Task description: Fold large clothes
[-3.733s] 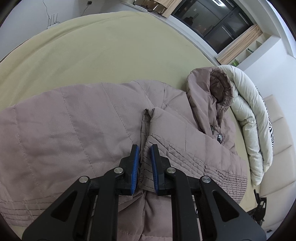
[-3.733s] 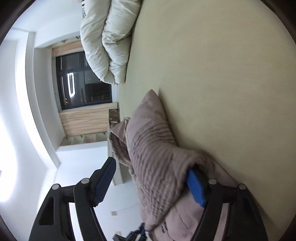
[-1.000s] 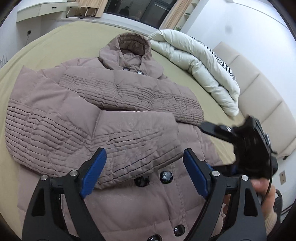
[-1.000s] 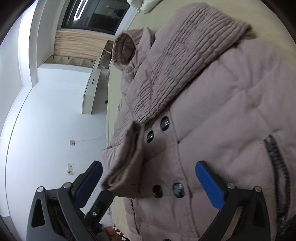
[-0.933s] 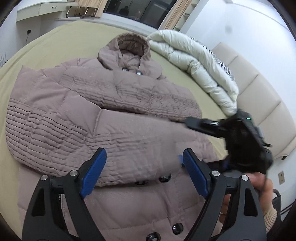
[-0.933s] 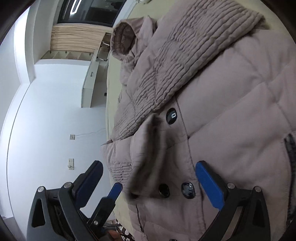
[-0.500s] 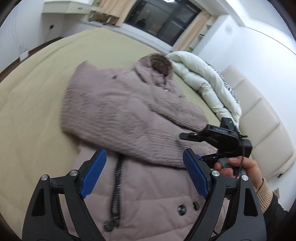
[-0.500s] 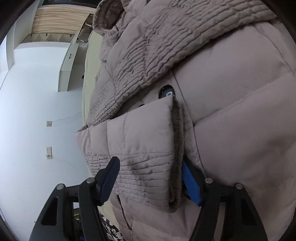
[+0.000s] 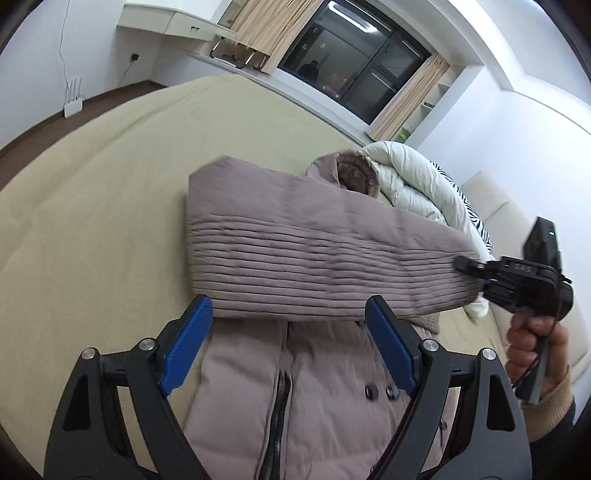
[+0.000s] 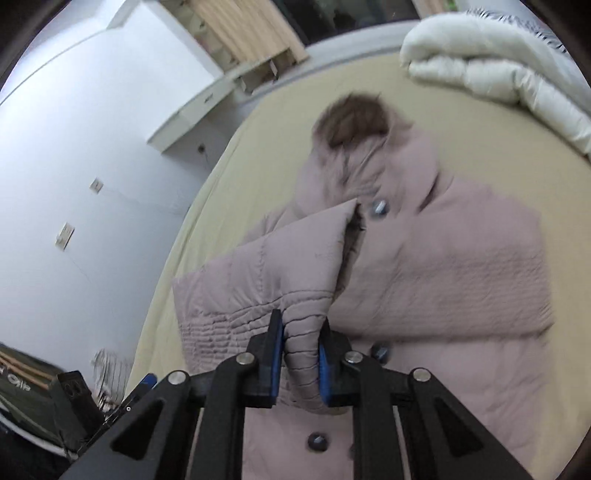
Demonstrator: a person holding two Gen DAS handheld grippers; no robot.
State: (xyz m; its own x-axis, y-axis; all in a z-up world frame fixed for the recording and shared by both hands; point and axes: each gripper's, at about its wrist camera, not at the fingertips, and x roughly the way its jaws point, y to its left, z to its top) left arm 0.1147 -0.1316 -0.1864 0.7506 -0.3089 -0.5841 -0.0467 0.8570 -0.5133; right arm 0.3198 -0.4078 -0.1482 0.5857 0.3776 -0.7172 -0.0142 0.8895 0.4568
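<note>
A mauve quilted hooded coat [image 9: 317, 373] lies face up on the beige bed [image 9: 92, 206], hood [image 9: 354, 173] toward the far end. One ribbed sleeve [image 9: 314, 266] lies folded across its chest. My left gripper [image 9: 291, 347] is open and empty, just above the coat's front. My right gripper [image 10: 301, 354] is shut on the ribbed cuff of the sleeve [image 10: 288, 291] and holds it over the coat's body [image 10: 443, 295]. The right gripper also shows in the left wrist view [image 9: 465, 264], at the sleeve's end.
A rolled white duvet [image 9: 417, 184] with a zebra-striped pillow lies at the bed's head, beside the hood. A cream headboard [image 9: 491, 199] stands behind it. A white desk [image 9: 173, 26] and a dark window [image 9: 351, 70] line the far wall. The floor is left of the bed.
My right gripper has closed on the sleeve cuff and lifted it across the coat. My left gripper has pulled back and turned left, still open.
</note>
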